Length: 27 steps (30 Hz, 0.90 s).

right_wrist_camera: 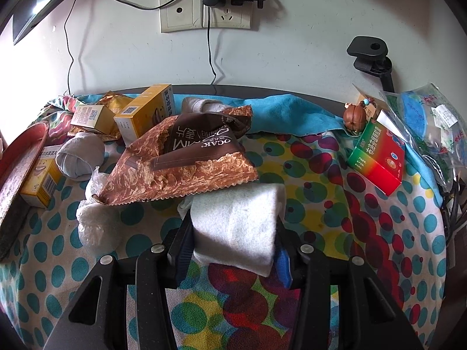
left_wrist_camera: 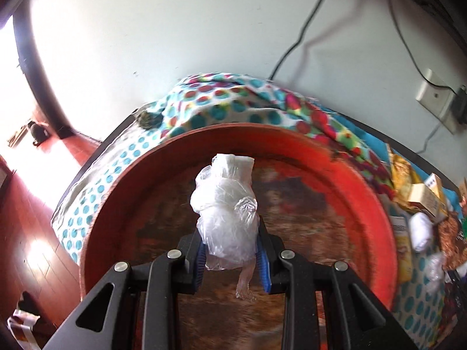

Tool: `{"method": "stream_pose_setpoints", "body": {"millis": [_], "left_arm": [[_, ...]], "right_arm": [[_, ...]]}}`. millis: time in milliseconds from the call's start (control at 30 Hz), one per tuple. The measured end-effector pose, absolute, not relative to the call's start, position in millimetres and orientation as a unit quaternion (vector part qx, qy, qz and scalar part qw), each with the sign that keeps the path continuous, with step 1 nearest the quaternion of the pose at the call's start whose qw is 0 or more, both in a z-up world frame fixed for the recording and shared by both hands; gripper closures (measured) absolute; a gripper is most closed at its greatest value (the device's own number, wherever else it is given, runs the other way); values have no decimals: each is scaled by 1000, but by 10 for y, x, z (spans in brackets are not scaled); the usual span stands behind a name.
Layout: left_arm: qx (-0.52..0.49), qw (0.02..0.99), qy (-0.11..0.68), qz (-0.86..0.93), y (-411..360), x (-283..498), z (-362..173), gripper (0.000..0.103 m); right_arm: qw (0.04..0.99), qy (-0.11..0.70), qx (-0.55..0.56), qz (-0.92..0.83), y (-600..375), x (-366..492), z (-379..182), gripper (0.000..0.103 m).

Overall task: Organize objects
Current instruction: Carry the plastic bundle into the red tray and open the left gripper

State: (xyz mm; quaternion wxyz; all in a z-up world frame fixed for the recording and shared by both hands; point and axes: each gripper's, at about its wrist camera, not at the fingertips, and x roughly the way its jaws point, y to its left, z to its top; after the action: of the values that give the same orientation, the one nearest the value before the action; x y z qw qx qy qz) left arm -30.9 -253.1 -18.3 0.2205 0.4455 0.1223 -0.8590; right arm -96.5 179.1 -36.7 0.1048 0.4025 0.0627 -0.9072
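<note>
In the left wrist view my left gripper [left_wrist_camera: 230, 250] is shut on a crumpled clear plastic bag [left_wrist_camera: 224, 207] and holds it over a round red tray [left_wrist_camera: 364, 180]. In the right wrist view my right gripper [right_wrist_camera: 233, 242] is shut on a folded white cloth [right_wrist_camera: 236, 224] just above the dotted tablecloth [right_wrist_camera: 364, 233]. The cloth's far end lies under a brown snack bag [right_wrist_camera: 181, 163]. The red tray's edge [right_wrist_camera: 20, 157] shows at the far left of that view.
Yellow boxes [right_wrist_camera: 146, 113], a rolled grey sock [right_wrist_camera: 80, 154] and plastic wads [right_wrist_camera: 97, 227] lie left of the snack bag. A green-red box [right_wrist_camera: 376, 160], a brown figurine [right_wrist_camera: 354, 118] and a clear bag [right_wrist_camera: 426, 125] sit at right. Wall sockets [right_wrist_camera: 204, 8] with cables hang behind.
</note>
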Motion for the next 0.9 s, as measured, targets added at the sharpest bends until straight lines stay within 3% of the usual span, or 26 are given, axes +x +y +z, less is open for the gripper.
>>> {"method": "stream_pose_setpoints", "body": {"millis": [433,900], "left_arm": [[464,256,154,-834,-3021,-204,-450,74],[478,257,155,-825,-3029,-250,-530,70]], "right_arm": [[100,72,402,-907,1768,-970,-378,57],[96,80,402,-907,1728,-964,-384,56]]}}
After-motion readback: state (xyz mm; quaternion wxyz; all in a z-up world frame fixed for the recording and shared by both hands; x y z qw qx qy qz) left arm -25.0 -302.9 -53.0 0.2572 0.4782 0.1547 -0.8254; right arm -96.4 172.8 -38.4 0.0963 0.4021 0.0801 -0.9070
